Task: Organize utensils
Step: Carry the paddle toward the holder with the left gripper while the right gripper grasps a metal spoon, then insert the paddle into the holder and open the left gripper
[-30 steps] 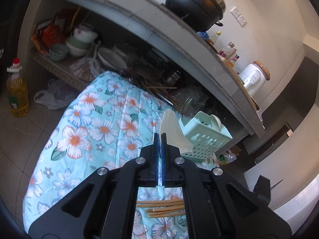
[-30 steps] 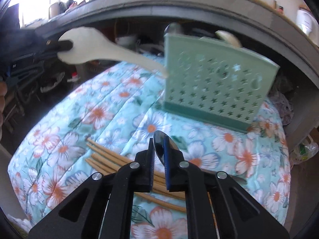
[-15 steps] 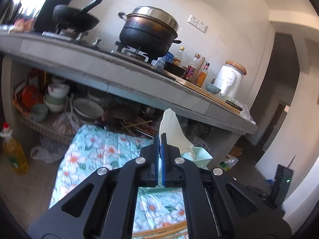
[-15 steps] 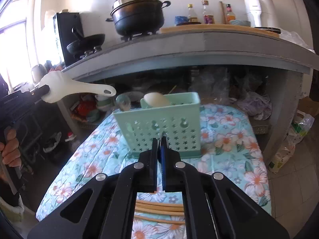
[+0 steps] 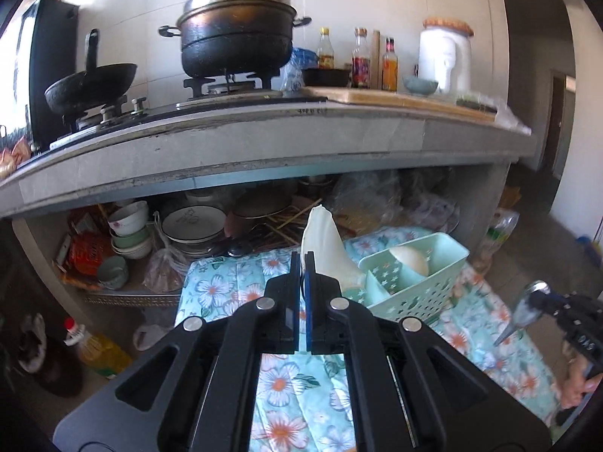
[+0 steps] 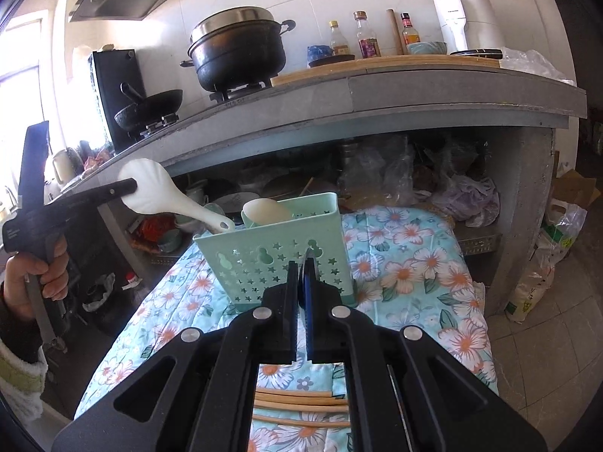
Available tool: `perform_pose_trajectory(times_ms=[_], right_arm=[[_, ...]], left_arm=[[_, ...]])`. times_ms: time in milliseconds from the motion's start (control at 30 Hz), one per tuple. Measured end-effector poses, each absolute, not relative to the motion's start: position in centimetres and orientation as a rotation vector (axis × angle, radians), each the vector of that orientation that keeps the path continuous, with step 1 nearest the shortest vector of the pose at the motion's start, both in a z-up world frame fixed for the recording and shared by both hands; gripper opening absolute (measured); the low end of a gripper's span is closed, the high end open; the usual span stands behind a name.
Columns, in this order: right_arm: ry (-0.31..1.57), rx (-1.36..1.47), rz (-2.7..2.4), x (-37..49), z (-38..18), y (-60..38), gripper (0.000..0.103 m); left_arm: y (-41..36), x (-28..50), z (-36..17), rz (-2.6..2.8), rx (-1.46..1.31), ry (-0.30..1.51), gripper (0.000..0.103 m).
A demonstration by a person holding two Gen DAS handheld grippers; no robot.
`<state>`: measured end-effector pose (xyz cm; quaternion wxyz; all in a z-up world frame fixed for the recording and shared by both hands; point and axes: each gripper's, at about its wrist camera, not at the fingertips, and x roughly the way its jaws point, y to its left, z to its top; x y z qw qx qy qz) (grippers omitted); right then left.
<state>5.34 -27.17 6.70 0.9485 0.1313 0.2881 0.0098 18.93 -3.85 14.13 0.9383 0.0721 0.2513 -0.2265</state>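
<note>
My left gripper (image 5: 301, 260) is shut on the bowl of a white rice paddle (image 5: 324, 245). The right wrist view shows the paddle (image 6: 166, 199) sloping down, its handle end at the left rim of the mint green utensil basket (image 6: 279, 248). The basket (image 5: 414, 278) stands on a floral cloth and holds another white spoon (image 5: 409, 260). My right gripper (image 6: 301, 263) is shut on a metal spoon, seen edge-on; in the left wrist view the metal spoon (image 5: 524, 312) hangs to the right of the basket. Several wooden chopsticks (image 6: 301, 410) lie on the cloth.
The floral cloth (image 6: 414, 275) covers a low table in front of a concrete counter (image 5: 264, 143) with a stove, black pot (image 5: 237, 34), wok and bottles. Bowls and plates (image 5: 196, 222) fill the shelf under the counter. An oil bottle (image 5: 98, 354) stands on the floor at left.
Both grippers rose and levelled out. The paddle moved from left of the basket to its left rim. The right gripper lifted the metal spoon off the cloth.
</note>
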Motion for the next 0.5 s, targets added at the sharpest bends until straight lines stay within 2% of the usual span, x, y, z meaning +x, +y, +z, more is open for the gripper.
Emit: perform_pose_trajectory(times_ms=[200, 267, 500], right_arm=[[0.572, 0.297, 0.025, 5.4, 7.0, -28.3, 0.003], [0.565, 0.309, 0.026, 5.4, 7.3, -28.8, 0.003], [0.527, 0.358, 0.045, 5.7, 9.1, -30.7, 0.003]], left_arm=[[-5.7, 21.3, 13.0, -0.472, 0.157, 0.581, 0.003], [-6.0, 21.8, 12.5, -0.488, 0.129, 0.596, 0.009], [-5.1, 21.5, 11.8, -0.513, 0.013, 0.573, 0.043]])
